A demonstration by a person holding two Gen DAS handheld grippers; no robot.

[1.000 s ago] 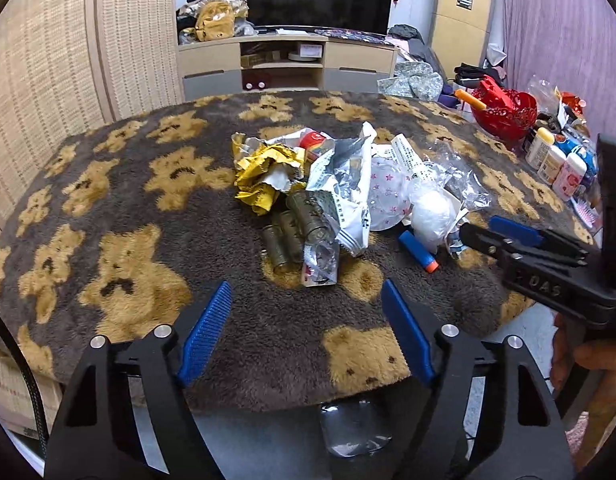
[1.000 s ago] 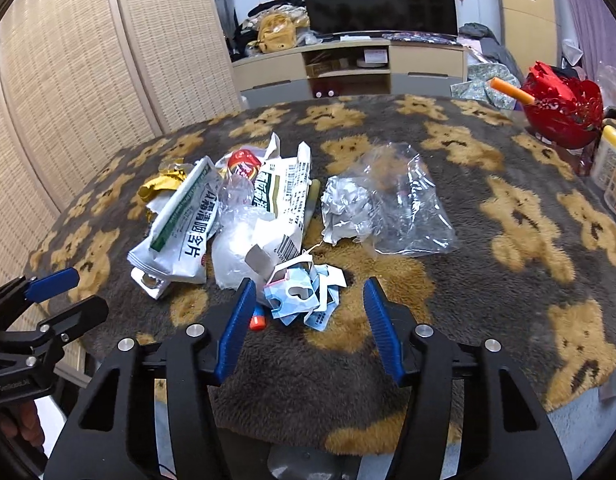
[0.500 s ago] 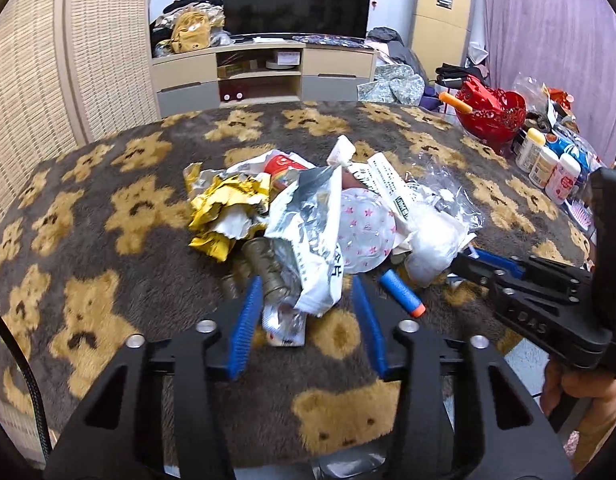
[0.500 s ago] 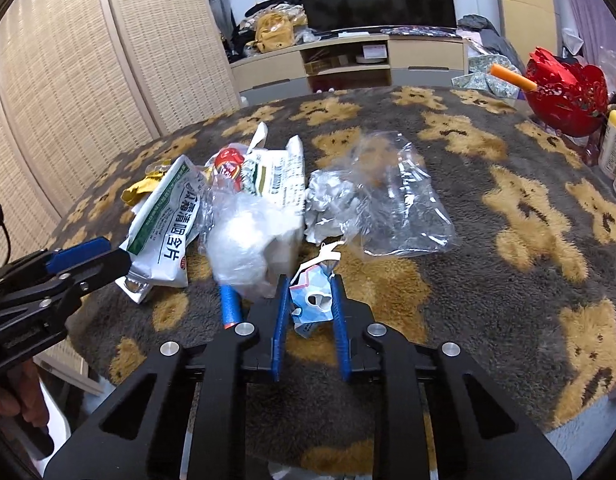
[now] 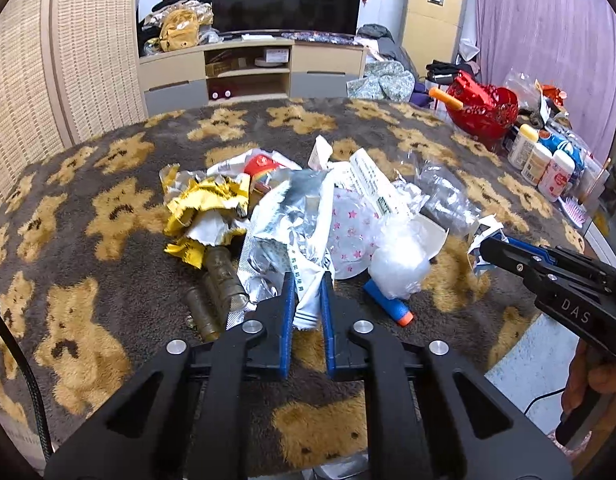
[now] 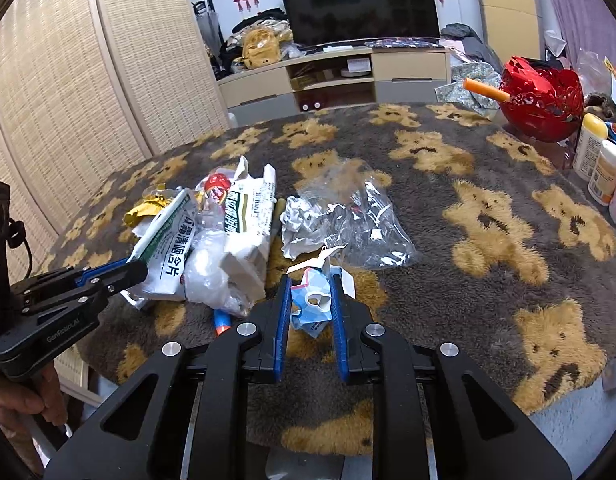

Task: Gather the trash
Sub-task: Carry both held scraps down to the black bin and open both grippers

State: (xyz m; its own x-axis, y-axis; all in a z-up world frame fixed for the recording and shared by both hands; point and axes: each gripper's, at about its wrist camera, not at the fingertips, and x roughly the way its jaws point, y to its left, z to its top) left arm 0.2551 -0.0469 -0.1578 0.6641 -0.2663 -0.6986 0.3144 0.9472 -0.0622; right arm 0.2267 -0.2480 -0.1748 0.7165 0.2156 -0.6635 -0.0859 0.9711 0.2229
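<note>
"DAS" stood in pale letters on the black body of the right hand-held gripper, seen from the left wrist view; "GenRobot.AI" was faintly legible along the body of the left hand-held gripper in the right wrist view. The green-and-white foil pouch carried large Chinese characters, of which "清咽含片" could be made out, and the white carton beside it bore green-banded Chinese print and a barcode, too small to read. Labels on the bottles at the desk edge were unreadable.
</note>
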